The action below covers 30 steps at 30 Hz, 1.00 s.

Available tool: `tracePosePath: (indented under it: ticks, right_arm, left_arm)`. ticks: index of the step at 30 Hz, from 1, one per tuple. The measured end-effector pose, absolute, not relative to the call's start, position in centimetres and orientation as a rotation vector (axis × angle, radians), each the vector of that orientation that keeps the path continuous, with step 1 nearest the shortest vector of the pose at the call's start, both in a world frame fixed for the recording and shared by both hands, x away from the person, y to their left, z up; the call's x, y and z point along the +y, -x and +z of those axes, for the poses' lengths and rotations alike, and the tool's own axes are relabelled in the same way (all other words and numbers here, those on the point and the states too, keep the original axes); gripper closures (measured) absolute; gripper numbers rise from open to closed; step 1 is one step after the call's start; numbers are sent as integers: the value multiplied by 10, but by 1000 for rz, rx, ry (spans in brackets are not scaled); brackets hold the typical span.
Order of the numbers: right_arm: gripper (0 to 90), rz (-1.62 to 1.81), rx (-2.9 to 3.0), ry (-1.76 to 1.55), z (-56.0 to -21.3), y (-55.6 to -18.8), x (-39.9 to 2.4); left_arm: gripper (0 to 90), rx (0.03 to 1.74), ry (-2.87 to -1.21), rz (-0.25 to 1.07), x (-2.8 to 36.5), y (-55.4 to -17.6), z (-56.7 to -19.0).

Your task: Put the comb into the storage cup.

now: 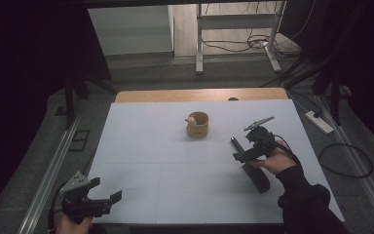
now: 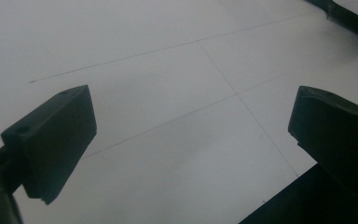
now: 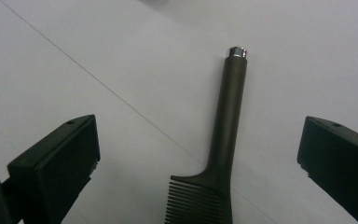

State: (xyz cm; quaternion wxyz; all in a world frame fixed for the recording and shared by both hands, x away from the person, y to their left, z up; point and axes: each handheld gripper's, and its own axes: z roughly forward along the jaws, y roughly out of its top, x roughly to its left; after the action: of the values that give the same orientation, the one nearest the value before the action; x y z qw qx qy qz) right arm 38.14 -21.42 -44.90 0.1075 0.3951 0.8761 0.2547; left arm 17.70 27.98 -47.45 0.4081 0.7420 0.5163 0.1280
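Note:
A black comb lies on the white table (image 1: 175, 165) at the right, its handle (image 1: 234, 143) pointing away and its toothed head (image 1: 256, 177) nearer the person. My right gripper (image 1: 246, 146) hovers over it, open. In the right gripper view the comb (image 3: 224, 135) lies between the spread jaws, untouched, with its metal-capped handle end farthest off; my right gripper (image 3: 198, 135) holds nothing. My left gripper (image 1: 106, 190) rests open at the table's front left corner. Its own view has my left gripper (image 2: 191, 102) over bare table.
A tan cup (image 1: 197, 125) with a small pale object at its rim stands at the table's middle back. A wooden strip (image 1: 199, 94) edges the far side. A power strip (image 1: 319, 122) and cables lie on the floor at right. The table's front edge (image 2: 284, 200) is close to the left jaws.

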Motion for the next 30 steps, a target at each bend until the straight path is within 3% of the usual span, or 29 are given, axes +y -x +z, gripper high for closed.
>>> tracePosePath:
  ticks: [11, 16, 20, 27, 30]
  right_arm:
    - [3, 695, 2608, -1158, -455, -397, -203]
    - [51, 688, 2605, -1147, -456, -403, -198]
    - [184, 709, 2607, -1135, -456, -406, -197]
    - [583, 677, 2664, -1108, -454, -416, -195]
    - [645, 675, 2682, -1097, -454, -418, -194]
  left_arm:
    - [15, 1308, -1865, 317, 281, -177, -475]
    - [15, 1311, -1861, 314, 281, -177, -475]
    - [15, 1313, -1859, 315, 281, -178, -475]
    - [16, 1314, -1859, 315, 281, -178, -475]
    - [16, 1314, -1859, 312, 281, -178, -475]
